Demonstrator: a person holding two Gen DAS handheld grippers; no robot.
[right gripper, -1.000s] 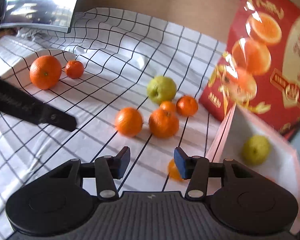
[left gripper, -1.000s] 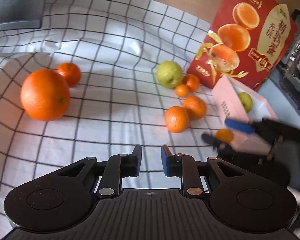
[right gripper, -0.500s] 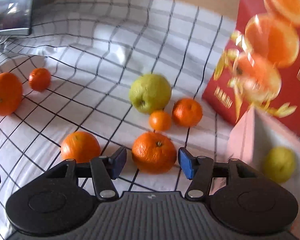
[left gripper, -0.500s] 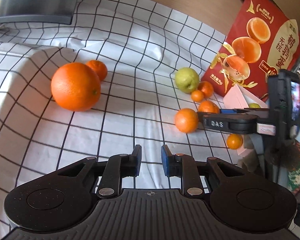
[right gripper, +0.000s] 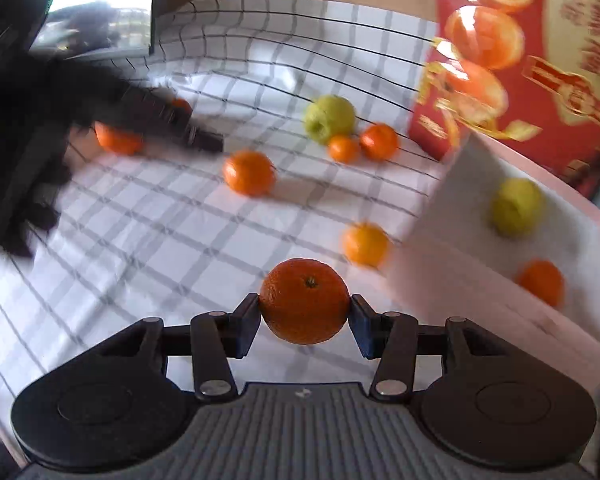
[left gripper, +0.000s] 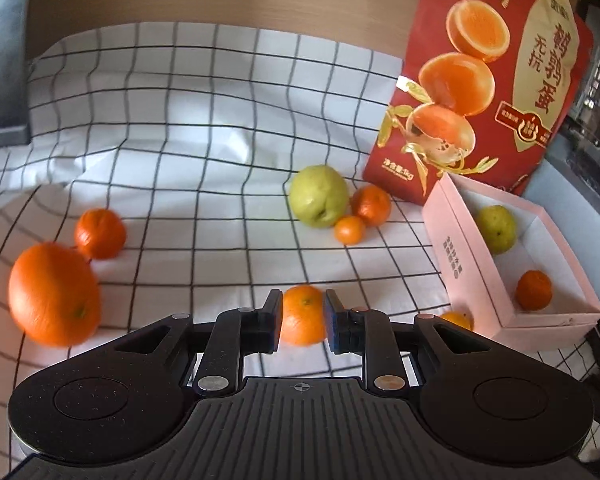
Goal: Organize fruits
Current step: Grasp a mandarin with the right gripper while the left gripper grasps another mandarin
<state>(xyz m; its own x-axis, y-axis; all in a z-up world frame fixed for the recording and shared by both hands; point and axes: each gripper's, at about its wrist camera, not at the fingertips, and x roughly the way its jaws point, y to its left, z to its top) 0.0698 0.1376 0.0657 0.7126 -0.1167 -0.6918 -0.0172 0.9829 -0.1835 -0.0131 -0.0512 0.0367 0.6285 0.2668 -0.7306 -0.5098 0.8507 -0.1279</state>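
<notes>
Beside pink box (right gripper: 452,280) edge, right gripper (right gripper: 305,320) clamping mandarin (right gripper: 304,300), left gripper (left gripper: 302,326) seemingly closed, empty.

Left gripper (left gripper: 301,326): black speckled housing, ribbed grey centre plate with crosshair mark, round recessed discs, silver and copper rivets, blue-padded fingers (left gripper: 277,326). Right gripper (right gripper: 304,326): same build, blue pads, small logo on plate.

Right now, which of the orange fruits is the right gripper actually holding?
The orange with its stem end up, clamped between the right gripper pads above the cloth. The other orange fruits lie on the checked cloth or in the pink box.
</notes>
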